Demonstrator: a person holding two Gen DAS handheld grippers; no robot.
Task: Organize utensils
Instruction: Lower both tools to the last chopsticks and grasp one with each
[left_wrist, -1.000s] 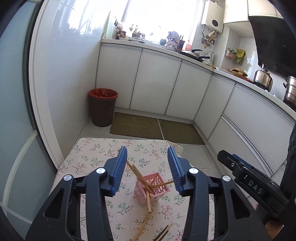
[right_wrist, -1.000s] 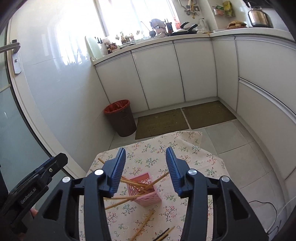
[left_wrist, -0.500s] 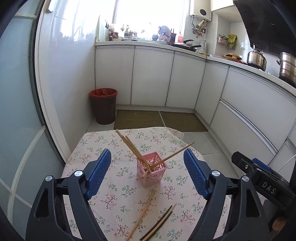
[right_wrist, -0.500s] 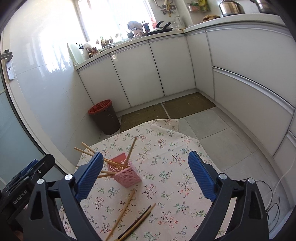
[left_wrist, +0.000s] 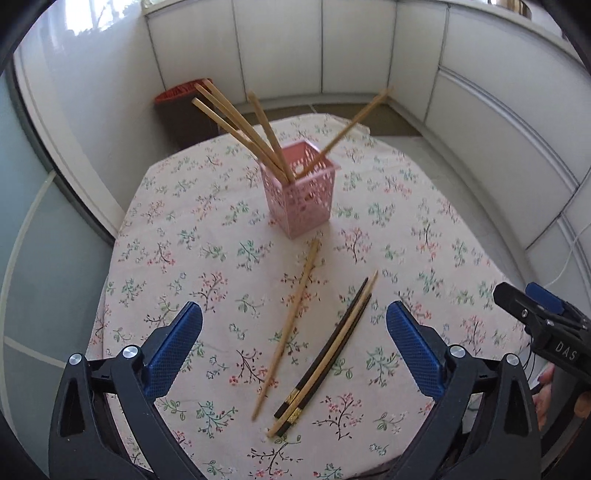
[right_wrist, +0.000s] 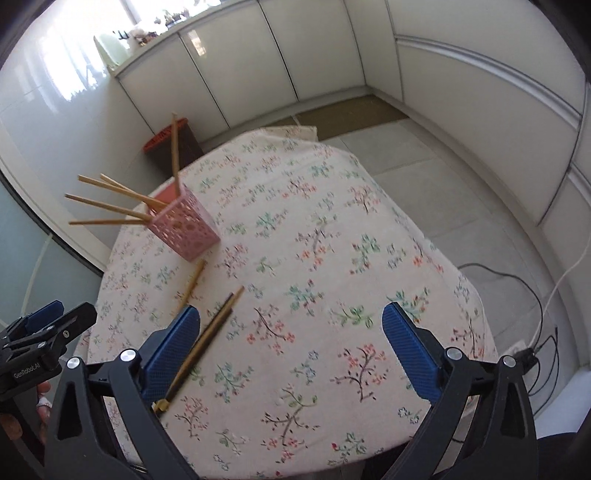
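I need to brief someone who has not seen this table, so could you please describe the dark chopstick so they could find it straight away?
Start at the pink holder standing on the floral tablecloth. On the cloth in front of it lie loose chopsticks: a lone light wooden chopstick and, to its right, a small bundle. The dark chopstick is in that bundle, the only near-black one, with a gold band near its thick end.

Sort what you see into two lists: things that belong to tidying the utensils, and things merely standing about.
Belong to the job:
pink holder
chopsticks in holder
loose chopstick
dark chopsticks
left gripper, open
right gripper, open

Standing about:
bin
tablecloth
cables
cabinets
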